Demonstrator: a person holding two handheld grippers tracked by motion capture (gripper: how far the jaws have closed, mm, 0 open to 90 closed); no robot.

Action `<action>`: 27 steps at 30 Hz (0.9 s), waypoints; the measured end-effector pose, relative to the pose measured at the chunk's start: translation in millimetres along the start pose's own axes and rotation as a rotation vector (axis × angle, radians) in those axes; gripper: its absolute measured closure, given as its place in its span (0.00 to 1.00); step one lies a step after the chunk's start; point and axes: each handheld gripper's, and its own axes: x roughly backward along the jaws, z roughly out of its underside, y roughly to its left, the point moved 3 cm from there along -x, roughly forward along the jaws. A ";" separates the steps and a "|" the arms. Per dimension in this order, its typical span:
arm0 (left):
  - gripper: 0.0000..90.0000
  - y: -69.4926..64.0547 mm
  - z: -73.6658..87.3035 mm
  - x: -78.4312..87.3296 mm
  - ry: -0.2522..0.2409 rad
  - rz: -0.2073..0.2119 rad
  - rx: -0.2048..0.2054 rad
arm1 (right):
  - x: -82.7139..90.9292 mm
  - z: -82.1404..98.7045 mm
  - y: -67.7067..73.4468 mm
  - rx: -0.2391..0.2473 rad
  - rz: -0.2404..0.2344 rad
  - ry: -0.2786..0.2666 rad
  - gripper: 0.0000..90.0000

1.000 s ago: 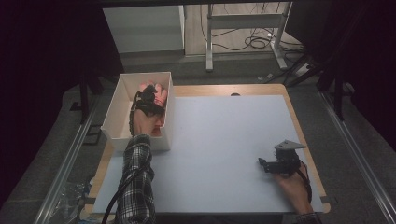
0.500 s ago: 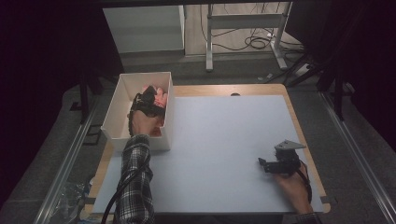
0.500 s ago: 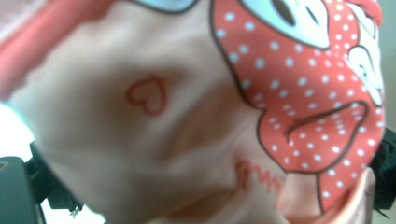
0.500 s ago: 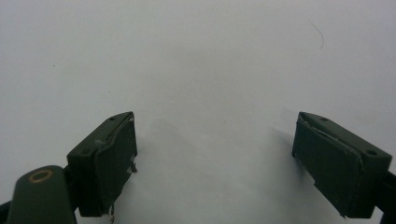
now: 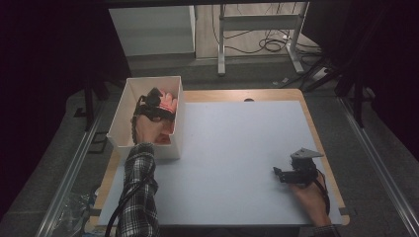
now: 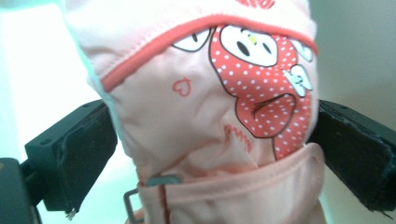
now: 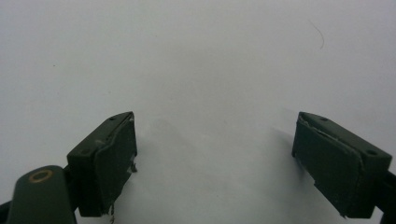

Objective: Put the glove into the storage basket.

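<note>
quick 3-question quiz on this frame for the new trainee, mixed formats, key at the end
1. True or false: the left gripper is inside the white box.
2. What sits between the left gripper's fingers? A) pink printed fabric item B) cable C) nothing
3. Fill in: the right gripper rests over the white table with its fingers ____.

Key: 1 true; 2 A; 3 open

The high camera hung above my side of the desk (image 5: pixel 237 148), facing forward and down, taking in the whole top. My left tongs' (image 6: pixel 210 140) camera sat very close to a pink pouch (image 6: pixel 210 116), in the white box (image 5: pixel 123 118). My right tongs' (image 7: pixel 215 154) camera looked low across the bare desk, shared with the high view.
</note>
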 end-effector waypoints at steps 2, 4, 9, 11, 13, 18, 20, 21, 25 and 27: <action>0.03 -0.5 0.2 3.6 -0.011 0.007 -0.005 | 0.0 0.0 0.0 0.000 0.000 0.000 0.16; 0.02 -1.4 0.5 7.7 -0.016 0.007 -0.014 | 0.0 0.0 0.0 0.000 0.000 0.000 0.16; 0.02 -1.7 0.4 13.5 -0.024 0.008 -0.025 | 0.0 0.0 0.0 0.000 0.000 0.000 0.16; 0.02 -2.0 0.4 16.8 -0.027 0.006 -0.033 | 0.0 0.0 0.0 0.000 0.000 0.000 0.16; 0.02 -2.6 0.4 22.7 -0.038 0.000 -0.047 | 0.0 0.0 0.0 0.000 0.000 0.000 0.16; 0.01 -3.2 0.3 30.6 -0.051 -0.008 -0.065 | 0.0 0.0 0.1 0.000 0.000 0.000 0.16; 0.01 -3.0 0.5 34.8 -0.062 -0.008 -0.068 | 0.0 0.0 0.0 0.000 0.000 0.000 0.16; 0.01 -2.9 0.7 36.4 -0.065 -0.007 -0.070 | 0.0 0.0 0.1 0.000 0.000 0.000 0.16; 0.01 -3.7 1.3 40.5 -0.077 0.001 -0.073 | 0.0 0.0 0.1 0.000 0.001 0.000 0.16; 0.01 -4.3 1.8 43.7 -0.085 0.006 -0.078 | 0.0 0.0 0.1 0.000 0.001 0.000 0.16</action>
